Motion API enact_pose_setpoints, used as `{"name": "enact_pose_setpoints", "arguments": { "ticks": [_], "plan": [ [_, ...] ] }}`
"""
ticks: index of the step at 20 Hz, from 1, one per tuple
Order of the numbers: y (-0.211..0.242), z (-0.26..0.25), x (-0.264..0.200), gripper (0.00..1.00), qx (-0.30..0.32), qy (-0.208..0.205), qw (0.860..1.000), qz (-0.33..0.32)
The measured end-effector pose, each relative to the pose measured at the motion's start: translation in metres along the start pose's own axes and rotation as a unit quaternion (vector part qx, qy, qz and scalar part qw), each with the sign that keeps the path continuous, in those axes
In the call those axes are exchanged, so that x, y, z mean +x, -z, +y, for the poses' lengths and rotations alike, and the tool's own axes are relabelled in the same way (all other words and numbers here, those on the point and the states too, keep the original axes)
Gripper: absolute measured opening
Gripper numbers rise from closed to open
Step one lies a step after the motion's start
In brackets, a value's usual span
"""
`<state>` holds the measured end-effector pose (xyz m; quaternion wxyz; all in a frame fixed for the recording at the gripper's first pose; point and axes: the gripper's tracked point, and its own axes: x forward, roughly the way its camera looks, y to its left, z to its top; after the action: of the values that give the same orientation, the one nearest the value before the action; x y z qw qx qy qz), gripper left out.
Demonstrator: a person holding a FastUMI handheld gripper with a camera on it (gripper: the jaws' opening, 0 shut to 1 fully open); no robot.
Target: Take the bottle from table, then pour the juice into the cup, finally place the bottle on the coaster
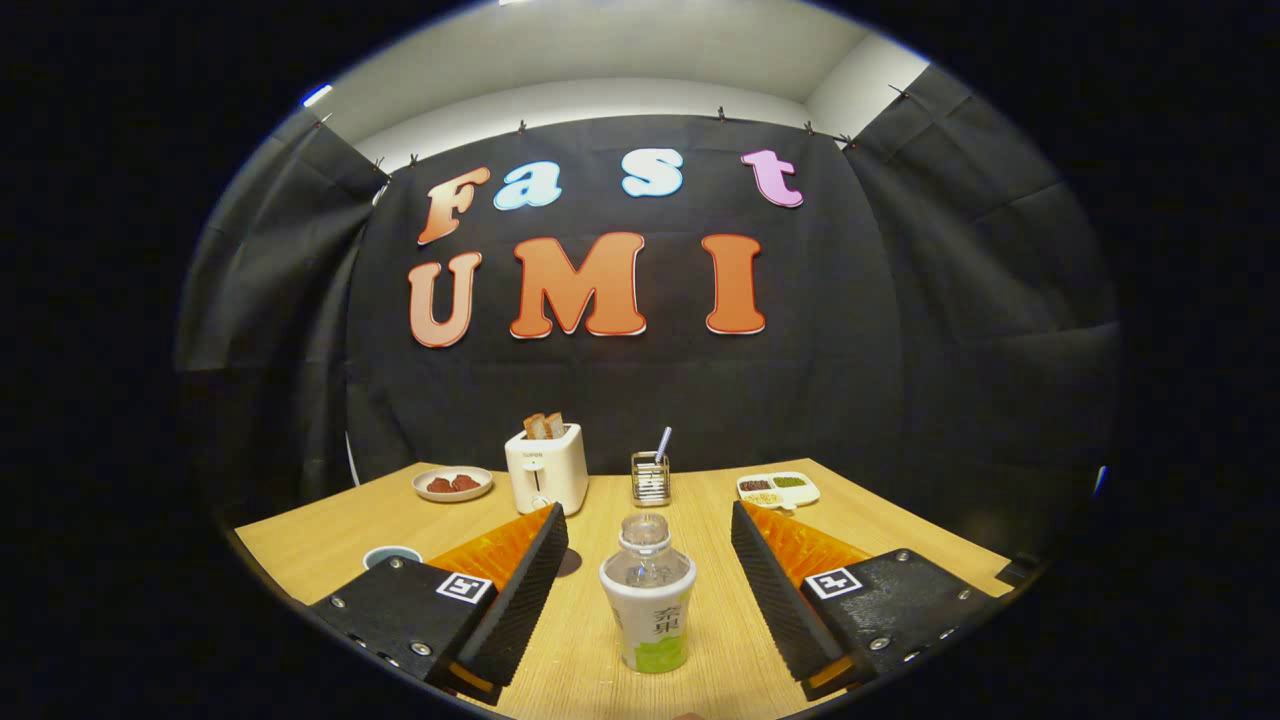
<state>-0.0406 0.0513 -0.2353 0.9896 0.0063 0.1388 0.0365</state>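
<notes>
A clear bottle (648, 592) with a white and green label stands upright on the wooden table (320, 545), its cap off. It sits between the two fingers of my gripper (648, 540), with a gap on each side, so neither finger touches it. The gripper is open wide. A small cup (391, 556) with a dark rim stands to the left, just beyond the left finger and partly hidden by it. I cannot make out a coaster.
Beyond the fingers stand a white toaster (545, 466) with toast in it and a glass holder (651, 477) with a straw. A small plate (452, 484) of dark food lies at the back left, a divided white tray (778, 489) at the back right.
</notes>
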Motion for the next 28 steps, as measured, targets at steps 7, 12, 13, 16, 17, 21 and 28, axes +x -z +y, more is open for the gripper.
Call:
{"name": "enact_pose_setpoints", "arguments": {
  "ticks": [7, 12, 13, 16, 17, 21, 28],
  "plan": [
    [0.057, 0.009, 0.014, 0.98, 0.006, 0.000, 0.999, 0.048],
    [0.087, 0.007, 0.025, 0.97, 0.007, 0.013, 0.997, 0.077],
    [0.094, 0.006, 0.027, 0.96, 0.006, 0.016, 0.996, 0.084],
    [0.108, 0.008, 0.032, 0.88, 0.005, 0.019, 0.995, 0.102],
    [0.114, 0.009, 0.035, 0.87, 0.005, 0.022, 0.994, 0.111],
    [0.129, 0.004, 0.040, 0.68, 0.008, 0.043, 0.990, 0.134],
    [0.117, 0.009, 0.042, 0.59, -0.027, 0.062, 0.990, 0.125]
  ]
}}
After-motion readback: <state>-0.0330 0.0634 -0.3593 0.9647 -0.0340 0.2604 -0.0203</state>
